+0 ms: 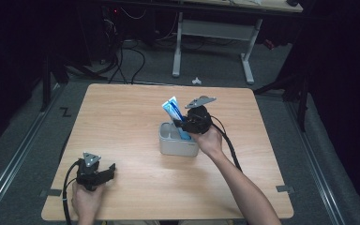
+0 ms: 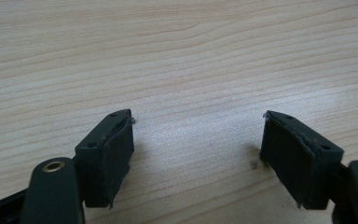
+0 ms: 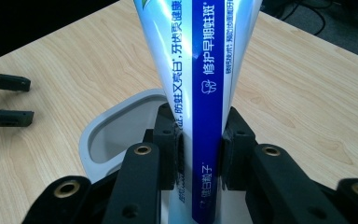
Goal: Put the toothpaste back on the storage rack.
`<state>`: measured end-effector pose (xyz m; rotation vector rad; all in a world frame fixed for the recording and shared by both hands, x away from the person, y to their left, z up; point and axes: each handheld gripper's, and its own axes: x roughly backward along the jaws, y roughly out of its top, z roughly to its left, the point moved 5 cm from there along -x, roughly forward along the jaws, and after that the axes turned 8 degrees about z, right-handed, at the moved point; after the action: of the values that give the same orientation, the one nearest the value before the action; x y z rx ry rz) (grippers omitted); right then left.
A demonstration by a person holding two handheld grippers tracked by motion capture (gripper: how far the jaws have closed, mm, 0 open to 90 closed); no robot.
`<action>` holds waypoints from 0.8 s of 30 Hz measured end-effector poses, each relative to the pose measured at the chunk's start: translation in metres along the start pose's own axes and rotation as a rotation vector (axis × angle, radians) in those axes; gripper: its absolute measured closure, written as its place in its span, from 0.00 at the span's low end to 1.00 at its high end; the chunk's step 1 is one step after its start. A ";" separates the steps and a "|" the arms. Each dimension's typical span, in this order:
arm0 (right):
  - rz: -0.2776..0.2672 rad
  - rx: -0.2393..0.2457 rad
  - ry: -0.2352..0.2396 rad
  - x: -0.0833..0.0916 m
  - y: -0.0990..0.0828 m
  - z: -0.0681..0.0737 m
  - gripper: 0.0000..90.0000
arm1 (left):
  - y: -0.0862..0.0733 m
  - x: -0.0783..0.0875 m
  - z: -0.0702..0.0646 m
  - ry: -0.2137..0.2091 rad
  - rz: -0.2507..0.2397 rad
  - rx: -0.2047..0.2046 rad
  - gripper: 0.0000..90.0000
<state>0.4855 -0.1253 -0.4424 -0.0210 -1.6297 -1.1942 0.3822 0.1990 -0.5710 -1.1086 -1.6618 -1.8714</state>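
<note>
A white and blue toothpaste tube [image 1: 173,111] stands with its lower end inside a grey cup [image 1: 176,144] at the middle of the table. My right gripper [image 1: 183,125] is shut on the tube just above the cup's rim. In the right gripper view both pads press on the tube [image 3: 200,84], with the grey cup [image 3: 107,130] below and behind it. My left gripper [image 1: 108,171] rests on the table near the front left, apart from the cup. Its jaws stand open in the left gripper view [image 2: 196,154] over bare wood.
The wooden table [image 1: 131,112] has bare room all around the cup. Beyond its far edge a white desk frame [image 1: 213,33] and cables lie on the grey floor. The left gripper [image 3: 7,100] also appears at the left of the right gripper view.
</note>
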 end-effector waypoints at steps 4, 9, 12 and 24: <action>-0.009 0.001 0.003 0.000 -0.001 0.000 0.80 | 0.000 0.000 0.001 0.004 -0.004 -0.004 0.29; -0.010 0.009 -0.003 0.002 -0.001 0.002 0.80 | 0.000 0.000 0.001 0.004 -0.004 -0.004 0.29; -0.017 0.015 -0.009 0.004 -0.002 0.003 0.80 | 0.000 0.000 0.001 0.004 -0.004 -0.004 0.29; -0.030 0.038 -0.017 0.007 -0.003 0.005 0.80 | 0.000 0.000 0.001 0.004 -0.004 -0.004 0.29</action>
<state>0.4775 -0.1274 -0.4394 0.0176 -1.6720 -1.1885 0.3827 0.1994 -0.5709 -1.1037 -1.6600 -1.8783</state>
